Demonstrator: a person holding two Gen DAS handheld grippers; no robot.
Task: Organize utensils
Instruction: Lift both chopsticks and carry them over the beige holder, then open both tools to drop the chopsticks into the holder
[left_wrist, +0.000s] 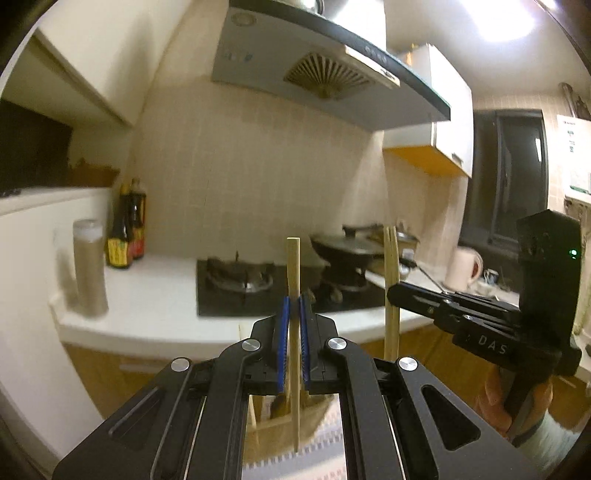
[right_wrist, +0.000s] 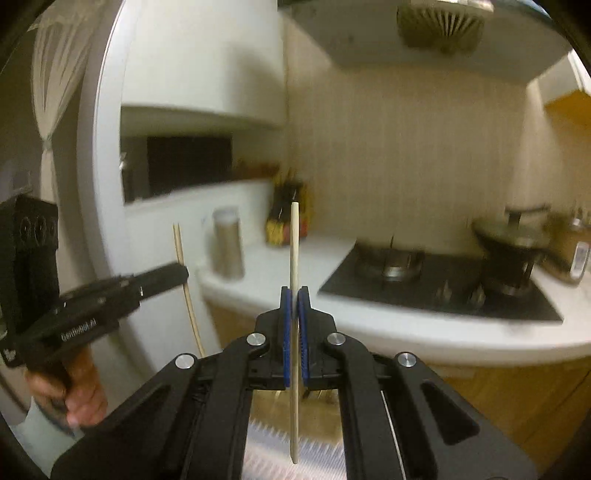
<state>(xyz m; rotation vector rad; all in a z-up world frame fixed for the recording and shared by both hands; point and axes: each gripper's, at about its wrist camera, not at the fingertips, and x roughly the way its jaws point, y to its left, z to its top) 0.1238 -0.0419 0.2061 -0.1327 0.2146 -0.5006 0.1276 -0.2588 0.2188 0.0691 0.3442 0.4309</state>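
My left gripper (left_wrist: 294, 301) is shut on a wooden chopstick (left_wrist: 293, 266) held upright; its lower end hangs below the blue pads. My right gripper (right_wrist: 294, 293) is shut on chopsticks (right_wrist: 294, 243), also upright. In the left wrist view the right gripper (left_wrist: 393, 291) shows at right holding what looks like a pair of chopsticks (left_wrist: 390, 258). In the right wrist view the left gripper (right_wrist: 183, 273) shows at left with its chopstick (right_wrist: 179, 243). A tan holder (left_wrist: 280, 421) stands below, partly hidden by the jaws.
A white counter (left_wrist: 155, 295) carries a black gas hob (left_wrist: 240, 284), a lidded wok (left_wrist: 347, 247), dark sauce bottles (left_wrist: 127, 232) and a tall canister (left_wrist: 88, 266). A range hood (left_wrist: 325, 70) hangs above. A striped mat (right_wrist: 317, 454) lies below.
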